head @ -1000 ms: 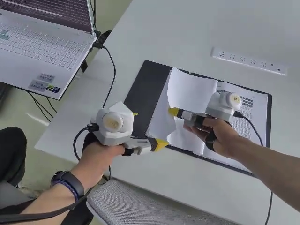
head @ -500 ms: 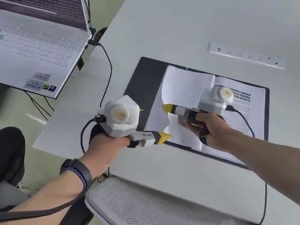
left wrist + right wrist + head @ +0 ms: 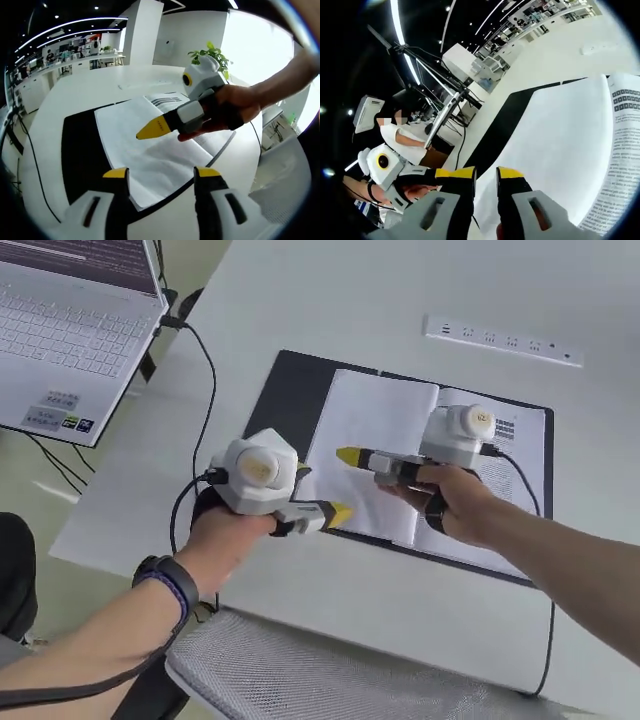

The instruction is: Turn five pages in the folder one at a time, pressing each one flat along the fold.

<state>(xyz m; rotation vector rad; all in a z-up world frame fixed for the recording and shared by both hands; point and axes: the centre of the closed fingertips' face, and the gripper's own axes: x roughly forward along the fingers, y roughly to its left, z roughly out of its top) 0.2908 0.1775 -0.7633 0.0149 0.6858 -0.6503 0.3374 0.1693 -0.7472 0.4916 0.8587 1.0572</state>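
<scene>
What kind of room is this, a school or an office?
Most likely an open office or lab: a laptop and power strip sit on the white desk, and long rows of desks run under strip lights.

Yellow tips over black and white

Your left tool and right tool both have white shells and grey jaws tipped in yellow. The folder is black. Its open page is white with faint grey print, and the sheet to the right has darker black lines of text. The surface is pale grey-white. On it are a white power strip, a silver laptop with pale keys, and a black cable. Your wristband is dark.
</scene>
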